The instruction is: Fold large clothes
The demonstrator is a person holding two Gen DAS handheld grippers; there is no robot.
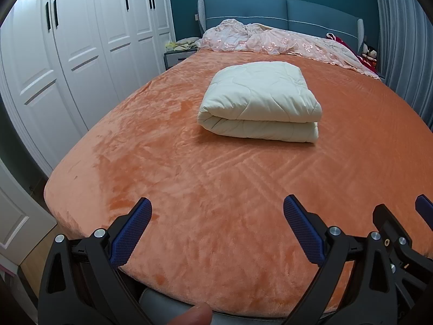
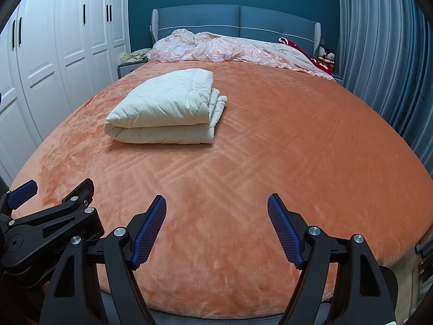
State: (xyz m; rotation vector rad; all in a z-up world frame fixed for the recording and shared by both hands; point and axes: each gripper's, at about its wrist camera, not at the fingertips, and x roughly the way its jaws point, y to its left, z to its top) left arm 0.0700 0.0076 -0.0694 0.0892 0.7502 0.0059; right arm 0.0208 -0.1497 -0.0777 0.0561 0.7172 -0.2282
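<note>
A cream quilted blanket (image 1: pixel 259 103) lies folded into a thick rectangle on the orange bed cover (image 1: pixel 189 189), in the middle of the bed; it also shows in the right wrist view (image 2: pixel 165 111). My left gripper (image 1: pixel 216 211) is open and empty, held over the foot of the bed, well short of the blanket. My right gripper (image 2: pixel 216 208) is open and empty, beside the left one, also over the foot end. The right gripper's edge shows at the far right of the left wrist view (image 1: pixel 400 233), and the left gripper shows at the left of the right wrist view (image 2: pixel 40 216).
A crumpled pink floral cover (image 1: pixel 270 40) lies along the blue headboard (image 1: pixel 284 10). White wardrobe doors (image 1: pixel 67 54) stand left of the bed, with a nightstand (image 1: pixel 176 57) by the head. Grey-blue curtains (image 2: pixel 384 67) hang on the right. Soft toys (image 2: pixel 326 55) sit at the far right corner.
</note>
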